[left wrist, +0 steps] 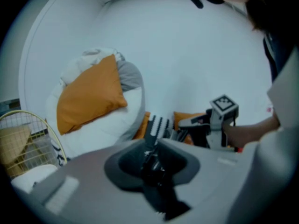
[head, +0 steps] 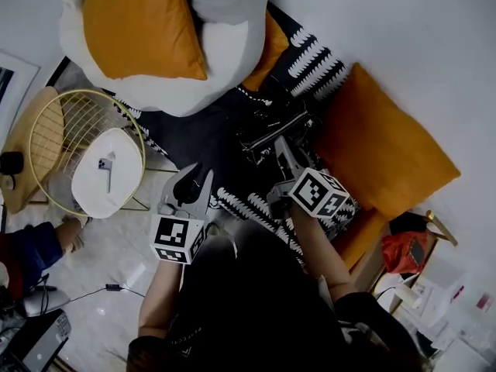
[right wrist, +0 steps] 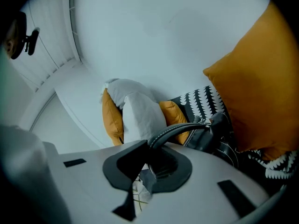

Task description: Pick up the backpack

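Note:
The black backpack (head: 267,130) lies on a black-and-white patterned rug (head: 318,62), between a beanbag and an orange cushion. My right gripper (head: 280,147) reaches into it from below. In the right gripper view that gripper (right wrist: 154,158) is shut on the backpack's stitched black handle (right wrist: 187,127), which arches out of the jaws toward the bag's body (right wrist: 223,135). My left gripper (head: 195,178) stands left of the bag. In the left gripper view a dark, lumpy piece sits pinched between its jaws (left wrist: 154,166); it looks like a backpack strap.
A white beanbag (head: 225,45) with an orange pillow (head: 143,25) fills the top. A large orange cushion (head: 384,157) lies at the right. A gold wire side table (head: 58,130) with a white top stands at the left. A red bag (head: 403,250) sits at the lower right.

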Motion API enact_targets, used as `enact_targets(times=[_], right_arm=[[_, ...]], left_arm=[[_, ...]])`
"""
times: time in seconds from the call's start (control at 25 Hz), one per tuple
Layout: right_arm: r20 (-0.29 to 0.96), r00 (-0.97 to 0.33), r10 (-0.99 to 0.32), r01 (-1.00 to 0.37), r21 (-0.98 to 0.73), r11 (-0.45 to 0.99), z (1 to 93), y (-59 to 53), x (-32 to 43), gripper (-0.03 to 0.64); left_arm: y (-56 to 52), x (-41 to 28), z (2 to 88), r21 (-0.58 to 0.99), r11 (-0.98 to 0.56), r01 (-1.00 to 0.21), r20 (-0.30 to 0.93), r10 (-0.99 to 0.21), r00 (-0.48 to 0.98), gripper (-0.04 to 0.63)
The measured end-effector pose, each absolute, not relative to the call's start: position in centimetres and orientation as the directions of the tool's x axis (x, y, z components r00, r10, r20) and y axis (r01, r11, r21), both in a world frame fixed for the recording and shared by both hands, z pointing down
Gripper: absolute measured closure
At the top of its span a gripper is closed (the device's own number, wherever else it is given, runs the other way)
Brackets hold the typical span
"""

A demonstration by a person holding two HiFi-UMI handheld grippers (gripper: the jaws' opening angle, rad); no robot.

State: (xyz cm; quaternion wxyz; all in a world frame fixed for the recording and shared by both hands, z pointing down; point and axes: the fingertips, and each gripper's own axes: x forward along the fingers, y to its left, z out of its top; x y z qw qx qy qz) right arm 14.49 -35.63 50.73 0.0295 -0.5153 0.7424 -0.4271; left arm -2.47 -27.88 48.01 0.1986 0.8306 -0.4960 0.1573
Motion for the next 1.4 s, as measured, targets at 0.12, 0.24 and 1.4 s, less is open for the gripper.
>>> enact_targets(times=[0.12, 0.24, 1.4], right_arm=[[0.389, -0.460, -0.799, -0.732, -0.675, 0.093, 49.8, -34.7, 14.4, 0.592], [0.384, -0.469, -0.795, -0.734, -0.671, 0.109, 49.1, -33.8, 13.9, 0.594], [0.111, -0.603, -0.790, -0.678, -0.594, 0.434, 32.8, -23.0, 7.5, 0.603]], left_arm=[[-27.2, -2.6, 47.2, 0.172, -0.445, -0.879, 0.441, -0.763, 0.473, 0.508], [-26.6, -2.7, 46.6, 0.170, -0.456, -0.873, 0.428, -0.764, 0.482, 0.508], [-20.1, -6.9, 36.8, 0.161, -0.495, -0.854, 0.220, -0.825, 0.520, 0.509]])
